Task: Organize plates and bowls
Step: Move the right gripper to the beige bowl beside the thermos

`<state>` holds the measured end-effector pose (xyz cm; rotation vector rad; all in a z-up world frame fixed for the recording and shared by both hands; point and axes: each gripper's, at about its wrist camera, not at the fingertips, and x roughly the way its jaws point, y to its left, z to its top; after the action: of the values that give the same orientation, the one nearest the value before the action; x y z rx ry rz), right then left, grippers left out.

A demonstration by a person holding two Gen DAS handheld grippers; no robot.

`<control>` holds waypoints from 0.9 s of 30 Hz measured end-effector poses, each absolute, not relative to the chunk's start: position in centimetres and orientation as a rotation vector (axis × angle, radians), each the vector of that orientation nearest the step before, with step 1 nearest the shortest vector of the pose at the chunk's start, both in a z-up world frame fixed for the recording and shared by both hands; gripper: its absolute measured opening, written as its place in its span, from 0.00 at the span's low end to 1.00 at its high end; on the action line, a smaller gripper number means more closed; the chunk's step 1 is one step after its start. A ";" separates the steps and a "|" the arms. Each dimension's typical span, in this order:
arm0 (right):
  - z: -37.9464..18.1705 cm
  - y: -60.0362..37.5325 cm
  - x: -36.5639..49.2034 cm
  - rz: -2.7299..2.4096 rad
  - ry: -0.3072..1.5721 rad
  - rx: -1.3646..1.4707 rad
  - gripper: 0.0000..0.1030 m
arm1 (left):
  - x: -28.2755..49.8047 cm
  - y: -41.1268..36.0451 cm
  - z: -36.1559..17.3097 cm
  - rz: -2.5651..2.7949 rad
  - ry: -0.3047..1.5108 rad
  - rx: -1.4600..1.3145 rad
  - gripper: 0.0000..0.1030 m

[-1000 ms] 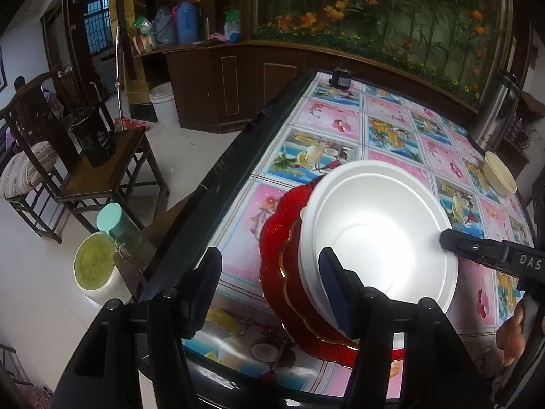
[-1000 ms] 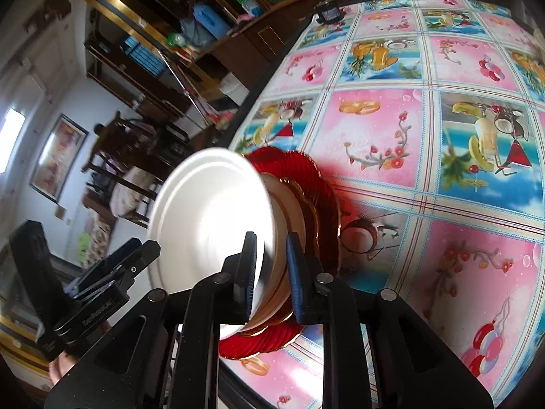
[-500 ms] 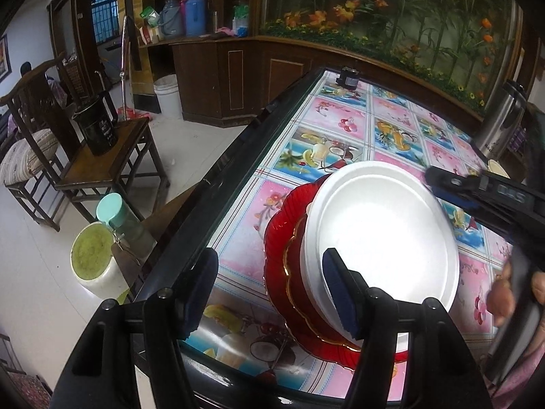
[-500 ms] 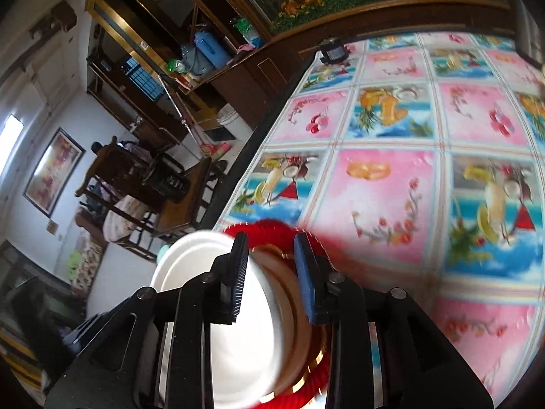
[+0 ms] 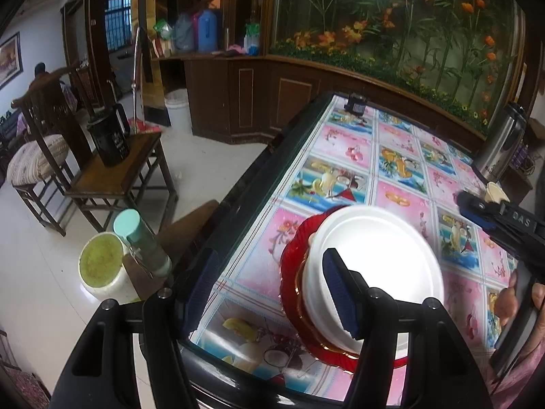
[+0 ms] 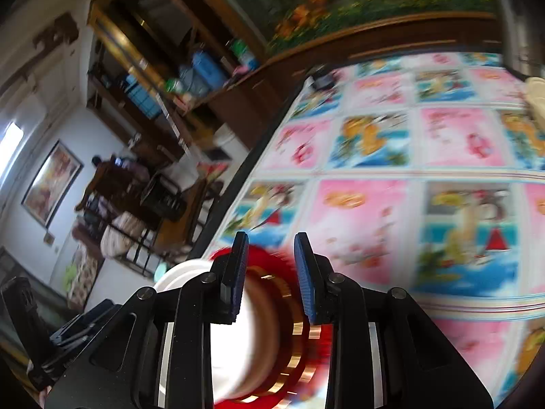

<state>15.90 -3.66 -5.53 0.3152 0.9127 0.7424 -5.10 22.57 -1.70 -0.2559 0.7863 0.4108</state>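
Left gripper (image 5: 269, 293) points steeply down, jaws wide and gripping nothing, one finger overlapping the white plate (image 5: 378, 259); right gripper (image 6: 270, 272) angles down above the stack, jaws narrowly parted and empty. The white plate tops gold-rimmed dishes on a red plate (image 5: 293, 272). The stack sits near the table (image 5: 344, 143) corner, with open patterned surface beyond.

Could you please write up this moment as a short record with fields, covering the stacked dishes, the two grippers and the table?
stack: white bowl on top, gold-rimmed dishes under it, red plate at the bottom
stack location: near the table's front edge
table cover: cloth of pink and blue picture squares
left gripper: open, nothing between its pads, beside the stack
right gripper: open, pads clear of the stack; view blurred
other dish: small cream bowl at the far right
flask: steel flask behind that bowl
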 end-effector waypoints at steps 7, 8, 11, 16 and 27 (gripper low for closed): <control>-7.1 -14.2 18.3 0.580 0.901 0.397 0.27 | -3.1 17.5 -0.3 0.283 0.755 -0.249 0.65; -7.5 -16.1 18.7 0.549 0.904 0.425 0.27 | -2.6 16.4 -0.2 0.257 0.763 -0.237 0.65; -8.5 -21.5 19.6 0.468 0.898 0.490 0.27 | -0.3 12.1 -0.8 0.156 0.813 -0.182 0.65; -9.5 -29.4 20.7 0.358 0.876 0.561 0.26 | 4.4 4.8 -2.5 -0.035 0.922 -0.137 0.66; -9.2 -43.1 28.2 0.270 0.797 0.849 0.26 | 18.5 -4.4 -2.0 -0.070 0.987 -0.105 0.69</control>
<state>28.16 -43.12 -9.23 0.8488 0.7970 0.2700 18.51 -4.39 -1.98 -0.1055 0.9869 -0.0701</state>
